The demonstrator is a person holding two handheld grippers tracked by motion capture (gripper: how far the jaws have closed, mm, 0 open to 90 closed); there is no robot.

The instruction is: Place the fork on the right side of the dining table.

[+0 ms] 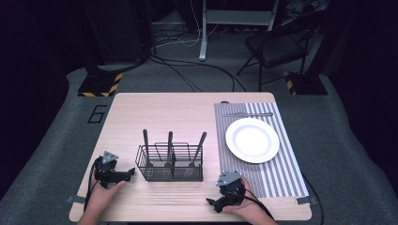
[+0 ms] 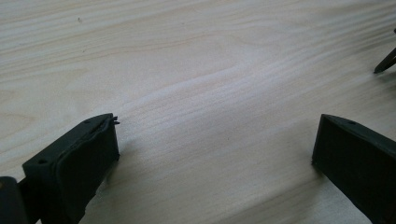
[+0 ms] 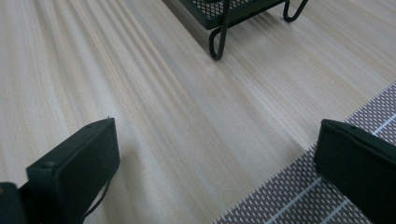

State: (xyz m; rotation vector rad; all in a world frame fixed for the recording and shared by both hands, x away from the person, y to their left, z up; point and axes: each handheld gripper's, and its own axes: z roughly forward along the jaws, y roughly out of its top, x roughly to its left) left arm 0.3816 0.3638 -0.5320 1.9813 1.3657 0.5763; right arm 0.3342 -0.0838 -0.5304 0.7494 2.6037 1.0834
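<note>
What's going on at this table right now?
A person sits at a wooden table with a two-jaw gripper in each hand. The left gripper and the right gripper both rest near the front edge, jaws open and empty. Between them stands a black wire caddy with three utensils upright in it. To the right, a white plate sits on a striped placemat, with a knife lying beyond the plate. Nothing is being held yet.

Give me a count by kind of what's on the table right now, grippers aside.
Wire caddy: 1
Dark-handled utensils standing in the caddy: 3
White plate: 1
Striped placemat: 1
Knife above the plate: 1
Total: 7
</note>
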